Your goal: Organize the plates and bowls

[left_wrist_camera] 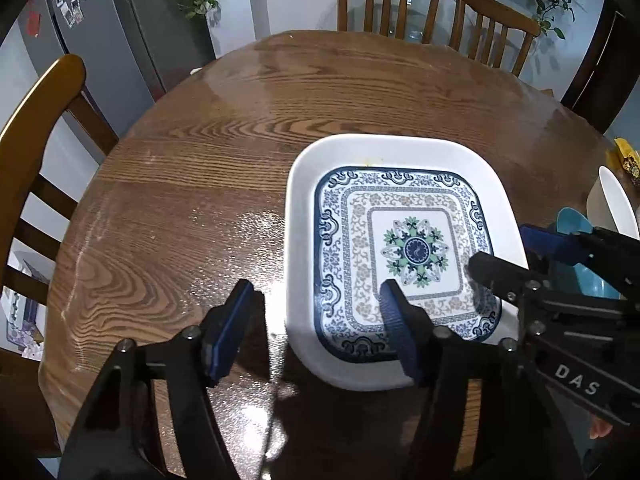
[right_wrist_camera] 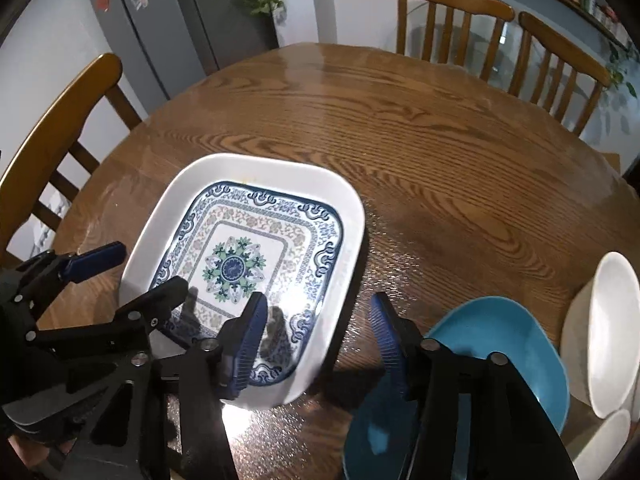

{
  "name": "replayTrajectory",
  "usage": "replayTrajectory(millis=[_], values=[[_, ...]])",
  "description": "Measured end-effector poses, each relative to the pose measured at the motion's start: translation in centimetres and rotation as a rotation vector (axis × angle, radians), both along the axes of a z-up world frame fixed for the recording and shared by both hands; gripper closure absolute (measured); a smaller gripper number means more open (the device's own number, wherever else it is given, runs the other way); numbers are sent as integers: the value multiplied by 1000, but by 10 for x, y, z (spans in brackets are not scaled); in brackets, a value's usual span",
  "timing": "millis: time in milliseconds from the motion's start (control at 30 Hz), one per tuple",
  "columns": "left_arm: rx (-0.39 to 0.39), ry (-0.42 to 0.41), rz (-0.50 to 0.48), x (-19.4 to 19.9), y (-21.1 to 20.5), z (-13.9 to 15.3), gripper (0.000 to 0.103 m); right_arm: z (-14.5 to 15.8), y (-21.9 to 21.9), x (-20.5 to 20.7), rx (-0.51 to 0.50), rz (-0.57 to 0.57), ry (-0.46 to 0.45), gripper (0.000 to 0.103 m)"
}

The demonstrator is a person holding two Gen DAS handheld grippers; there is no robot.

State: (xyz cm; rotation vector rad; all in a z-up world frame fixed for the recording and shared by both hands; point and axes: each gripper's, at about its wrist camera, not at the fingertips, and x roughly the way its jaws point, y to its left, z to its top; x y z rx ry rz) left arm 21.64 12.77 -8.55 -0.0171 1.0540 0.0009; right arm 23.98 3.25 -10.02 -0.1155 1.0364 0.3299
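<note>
I hold my left hand-held gripper [left_wrist_camera: 316,328] over the near left edge of the square white plate with a blue patterned border and a green-and-blue flower in its middle [left_wrist_camera: 400,200]. Its jaws straddle that rim: one blue ribbed pad [left_wrist_camera: 230,332] hangs over the bare wood outside the plate, the other sits above the patterned floor inside it. I see a gap on both sides of the rim, so this gripper is released and grasps nothing.

My right hand-held gripper [right_wrist_camera: 316,336] straddles the plate's near right edge in the same way. Its left pad [right_wrist_camera: 248,344] lies over the plate's blue border, and its right pad lies over the wood, just in front of the turquoise bowl [right_wrist_camera: 500,340]. These jaws also stand apart from the rim, released, with nothing clenched.

The plate [right_wrist_camera: 256,176] lies flat on the round brown wooden desk [right_wrist_camera: 440,140], towards its near side. The turquoise bowl sits just to the right of the plate, and a white bowl [right_wrist_camera: 608,320] stands tilted on its edge beyond it, near the desk's right rim. Wooden chairs [right_wrist_camera: 452,12] stand around the far side and the left of the desk.
</note>
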Motion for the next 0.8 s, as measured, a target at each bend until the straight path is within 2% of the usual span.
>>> replayTrajectory(millis=[167, 267, 433, 633, 800], values=[[-37, -5, -21, 3, -6, -1, 55, -2, 2, 1, -25, 22, -3, 71], [-45, -9, -17, 5, -5, -2, 56, -2, 3, 2, -45, 23, -15, 74], [-46, -14, -2, 7, -4, -1, 62, -2, -1, 1, -64, -6, -34, 90], [-48, -43, 11, -4, -4, 10, 62, 7, -5, -7, -24, -31, -40, 91], [-46, -101, 14, -24, -4, 35, 62, 30, -7, -28, 6, -36, -97, 91]])
